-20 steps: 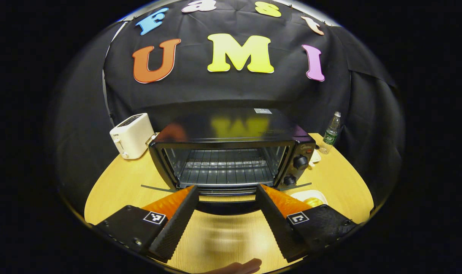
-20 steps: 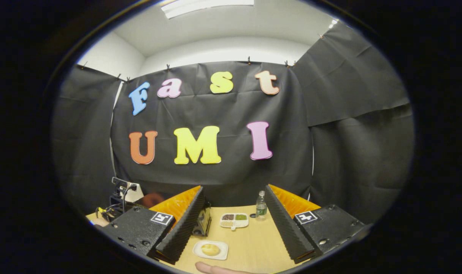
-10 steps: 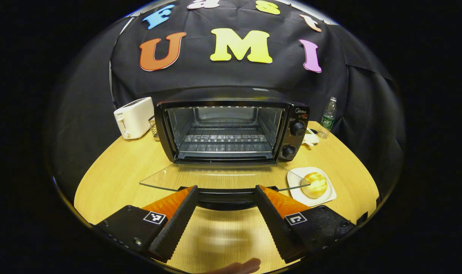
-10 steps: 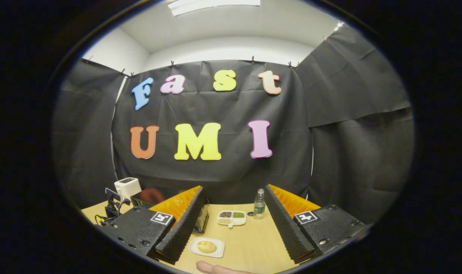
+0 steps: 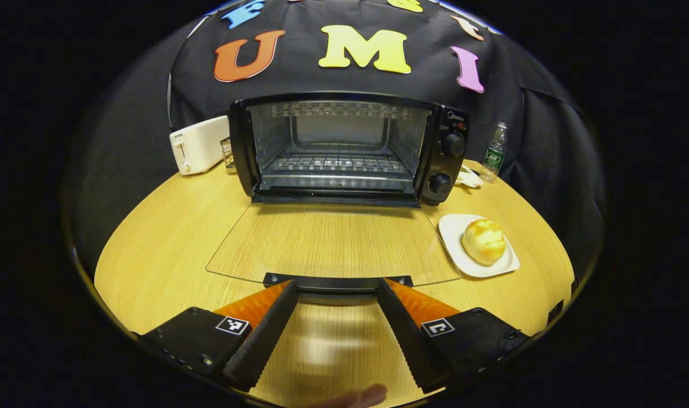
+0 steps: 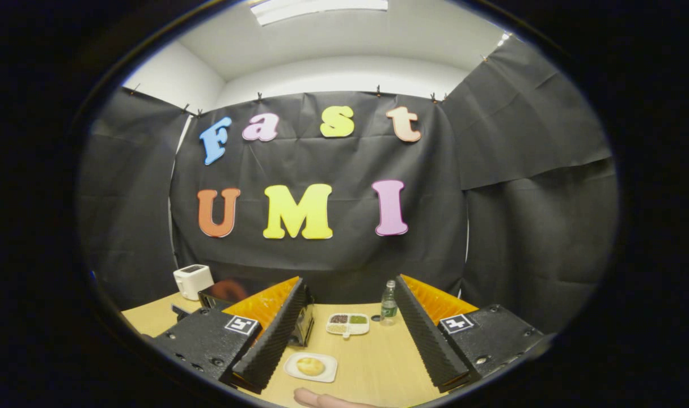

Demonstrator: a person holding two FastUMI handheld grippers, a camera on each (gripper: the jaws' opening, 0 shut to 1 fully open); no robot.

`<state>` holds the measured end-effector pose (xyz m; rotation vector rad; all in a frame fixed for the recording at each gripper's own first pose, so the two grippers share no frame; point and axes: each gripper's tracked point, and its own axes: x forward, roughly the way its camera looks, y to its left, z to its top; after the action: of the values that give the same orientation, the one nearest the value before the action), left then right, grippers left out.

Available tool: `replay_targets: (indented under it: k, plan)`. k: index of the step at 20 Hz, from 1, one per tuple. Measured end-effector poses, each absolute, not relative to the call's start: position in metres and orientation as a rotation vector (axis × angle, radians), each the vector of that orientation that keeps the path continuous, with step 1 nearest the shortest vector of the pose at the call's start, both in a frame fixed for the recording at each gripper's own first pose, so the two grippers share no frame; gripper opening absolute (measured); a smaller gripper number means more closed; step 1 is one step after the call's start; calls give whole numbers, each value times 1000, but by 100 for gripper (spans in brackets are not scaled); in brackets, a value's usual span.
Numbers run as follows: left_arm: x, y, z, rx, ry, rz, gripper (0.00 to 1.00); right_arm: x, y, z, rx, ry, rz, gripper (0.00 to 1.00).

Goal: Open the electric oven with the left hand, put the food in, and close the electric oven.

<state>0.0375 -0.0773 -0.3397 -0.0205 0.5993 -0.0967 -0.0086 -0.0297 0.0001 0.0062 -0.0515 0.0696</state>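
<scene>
In the left gripper view the black electric oven (image 5: 443, 164) stands at the back of the round wooden table with its cavity and wire rack exposed. Its glass door (image 5: 333, 243) lies folded down flat toward me. The door's dark handle (image 5: 337, 281) runs across the tips of my left gripper (image 5: 335, 288), whose fingers are spread wide and open. A golden bun (image 5: 484, 241) rests on a white plate (image 5: 455, 226) right of the door. My right gripper (image 6: 350, 280) is held high and open; the bun (image 6: 310, 366) sits low between its fingers.
A white toaster (image 5: 199, 144) stands left of the oven and a water bottle (image 5: 495, 153) right of it. The right gripper view shows a sectioned dish (image 6: 347, 324) of grains, the bottle (image 6: 388, 303) and the toaster (image 6: 193, 280). A person's fingertip (image 6: 321, 399) shows at the bottom.
The oven door has swung down from half open to flat, and my left gripper has dropped with the handle. The right gripper has barely shifted.
</scene>
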Motion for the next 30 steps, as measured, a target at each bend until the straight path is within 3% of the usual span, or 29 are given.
replay_targets:
  k: [7, 18, 20, 21, 22, 26, 30]
  plan:
    - [31, -61, -314, -78, 545, -96, 93, 1, -35, -13, 26, -24, 49, 96]
    - [-15, -17, -104, -53, 142, -53, 94, 36, -35, -66, 4, 65, 26, 96]
    - [-30, -14, -81, -38, 99, -36, 94, 44, -34, -87, 5, 93, 21, 96]
    - [-37, -14, -66, -26, 70, -31, 82, 49, -32, -99, 5, 111, 24, 96]
    - [-42, -16, -54, -13, 47, -35, 94, 54, -30, -113, 7, 130, 23, 96]
    - [-61, -18, -23, 47, -15, -51, 94, 74, -11, -177, 8, 212, 68, 100]
    - [-73, -10, -2, 33, -54, -16, 93, 90, 17, -249, -8, 295, 129, 96]
